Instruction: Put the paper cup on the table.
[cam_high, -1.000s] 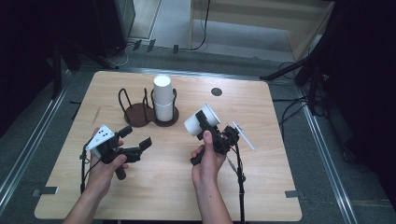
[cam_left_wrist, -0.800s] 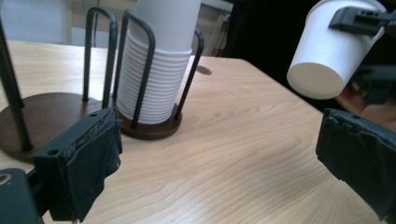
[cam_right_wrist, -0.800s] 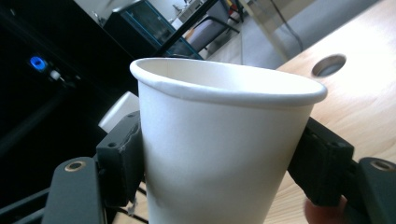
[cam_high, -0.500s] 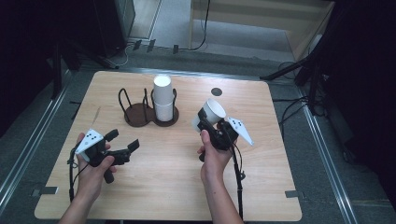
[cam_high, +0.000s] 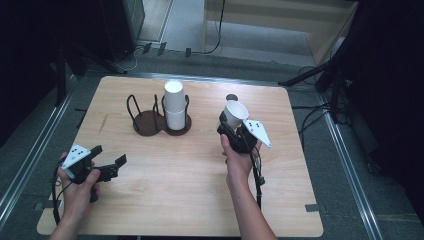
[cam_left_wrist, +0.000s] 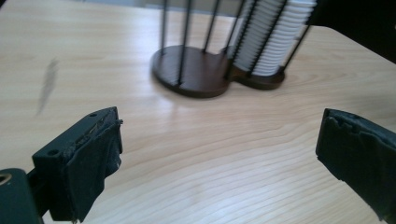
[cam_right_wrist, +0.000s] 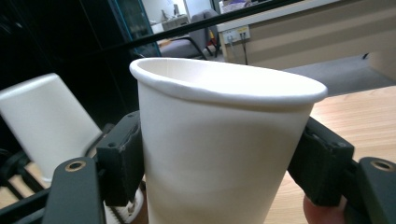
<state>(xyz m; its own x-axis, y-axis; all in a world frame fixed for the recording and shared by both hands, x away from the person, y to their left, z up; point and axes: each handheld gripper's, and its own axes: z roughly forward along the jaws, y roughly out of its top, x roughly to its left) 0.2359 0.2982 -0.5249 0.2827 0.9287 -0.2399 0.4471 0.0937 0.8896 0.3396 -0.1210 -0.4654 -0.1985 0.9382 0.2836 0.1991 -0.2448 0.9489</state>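
Right tool (cam_high: 231, 127) is pinching the white paper cup (cam_high: 235, 113) mouth-up above the table's (cam_high: 200, 200) far right — keeping pressure light, avoiding crushing. Left tool (cam_high: 111, 165), spread and empty, is hovering near the left edge.

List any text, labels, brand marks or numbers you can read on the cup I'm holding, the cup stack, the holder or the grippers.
No readable text anywhere.
Held paper cup: plain white, no print.
Stack of cups: plain white.
Wire holder: dark, unmarked.
Grey plates on the right gripper and left gripper: black dots, no letters or numbers.
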